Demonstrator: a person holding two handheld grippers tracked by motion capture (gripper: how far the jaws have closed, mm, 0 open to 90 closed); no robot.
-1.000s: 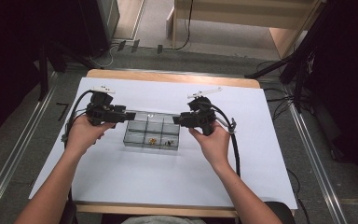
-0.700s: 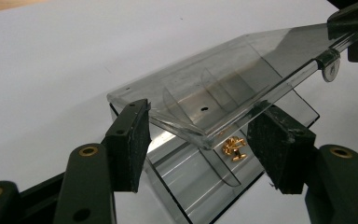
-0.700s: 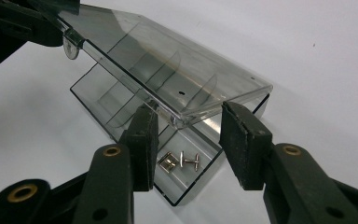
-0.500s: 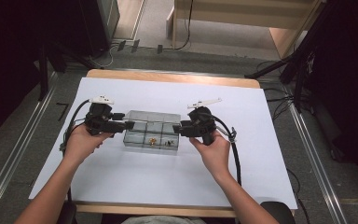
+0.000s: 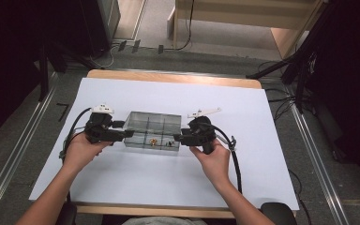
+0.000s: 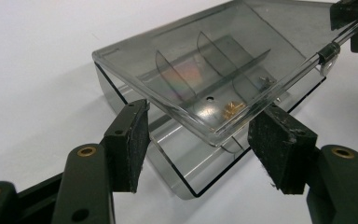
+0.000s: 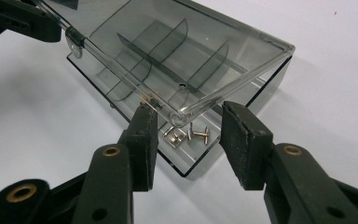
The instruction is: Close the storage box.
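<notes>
Now my left gripper [image 5: 127, 134] and right gripper [image 5: 178, 138], jaws spread, flank the clear smoky plastic divider box's [image 5: 151, 130] raised lid mid-table, gripping nothing.

no readable text anywhere. no label, brand, number or sign on the clear box [image 5: 151, 131], its lid [image 6: 205, 70] or the white sheet [image 5: 168, 183]. nothing printed on the black jaw pads either, in the left or the right gripper view.
</notes>
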